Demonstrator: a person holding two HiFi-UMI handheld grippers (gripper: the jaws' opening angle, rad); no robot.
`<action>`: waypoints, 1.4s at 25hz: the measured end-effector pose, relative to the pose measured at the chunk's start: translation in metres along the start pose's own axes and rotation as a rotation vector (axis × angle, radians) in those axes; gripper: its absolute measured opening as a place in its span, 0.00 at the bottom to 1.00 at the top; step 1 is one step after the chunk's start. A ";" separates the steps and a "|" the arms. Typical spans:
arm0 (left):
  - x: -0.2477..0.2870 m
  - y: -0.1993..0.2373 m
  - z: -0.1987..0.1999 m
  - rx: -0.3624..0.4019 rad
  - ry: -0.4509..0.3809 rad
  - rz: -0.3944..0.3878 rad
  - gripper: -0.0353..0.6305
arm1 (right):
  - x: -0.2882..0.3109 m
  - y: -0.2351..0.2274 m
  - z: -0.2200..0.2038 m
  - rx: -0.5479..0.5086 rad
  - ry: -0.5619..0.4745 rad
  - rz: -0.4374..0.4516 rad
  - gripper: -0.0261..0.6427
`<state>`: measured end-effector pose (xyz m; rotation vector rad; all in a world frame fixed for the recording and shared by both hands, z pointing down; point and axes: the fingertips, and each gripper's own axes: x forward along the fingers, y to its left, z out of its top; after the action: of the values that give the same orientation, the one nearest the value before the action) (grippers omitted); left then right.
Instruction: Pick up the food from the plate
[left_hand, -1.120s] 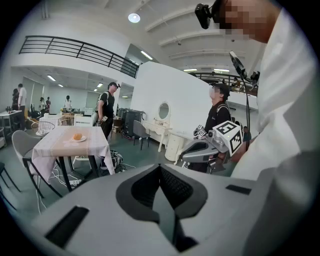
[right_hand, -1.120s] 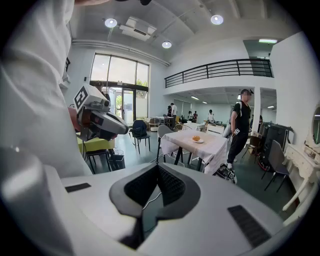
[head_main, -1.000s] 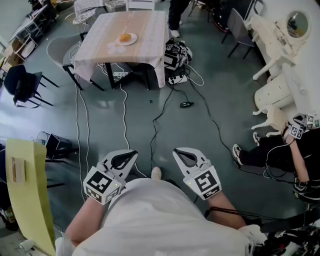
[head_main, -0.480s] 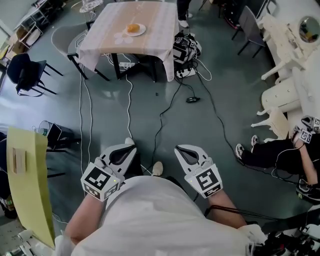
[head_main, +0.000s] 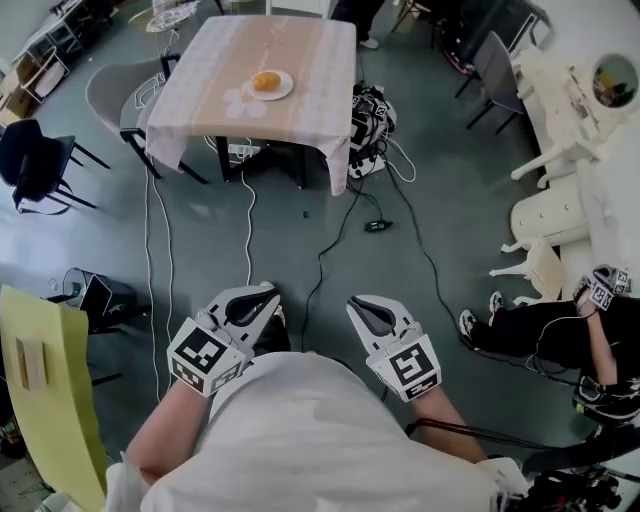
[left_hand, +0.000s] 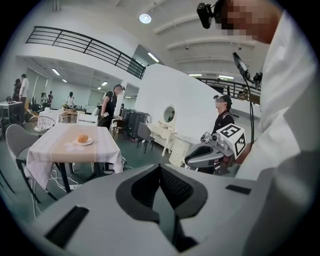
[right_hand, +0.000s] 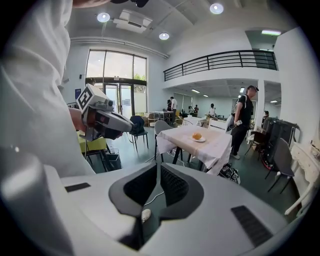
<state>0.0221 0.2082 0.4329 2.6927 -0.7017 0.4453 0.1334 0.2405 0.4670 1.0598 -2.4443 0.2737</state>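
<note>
Food: A round, golden piece of food (head_main: 265, 80) is sitting alone on a small white plate (head_main: 282, 90); nothing else is sharing the plate.
Plate: It is resting near the middle of a table (head_main: 305, 50) draped in a pale striped cloth.
Distance: The table is standing well apart from you, across a grey floor (head_main: 450, 200), with both grippers nowhere near the plate.
Left gripper: You are holding the left gripper (head_main: 266, 292) low against your body, its jaws pressing together with nothing between them.
Right gripper: You are carrying the right gripper (head_main: 356, 303) just beside it, jaws likewise meeting and gripping nothing.
Floor: Cables (head_main: 320, 240) are trailing from the table toward your feet.
Onlooker: A person (head_main: 540, 325) is sitting on the floor at your right.
</note>
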 end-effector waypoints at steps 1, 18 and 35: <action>0.002 0.016 0.011 0.009 -0.013 -0.008 0.07 | 0.012 -0.008 0.010 -0.010 0.006 -0.009 0.06; -0.014 0.226 0.065 -0.058 -0.098 0.113 0.07 | 0.217 -0.123 0.135 -0.180 0.035 0.016 0.21; 0.079 0.400 0.172 -0.139 -0.099 0.397 0.21 | 0.455 -0.321 0.193 -0.398 0.062 0.283 0.41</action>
<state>-0.0812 -0.2207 0.3986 2.4569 -1.2556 0.3418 0.0315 -0.3381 0.5189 0.5304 -2.4488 -0.0908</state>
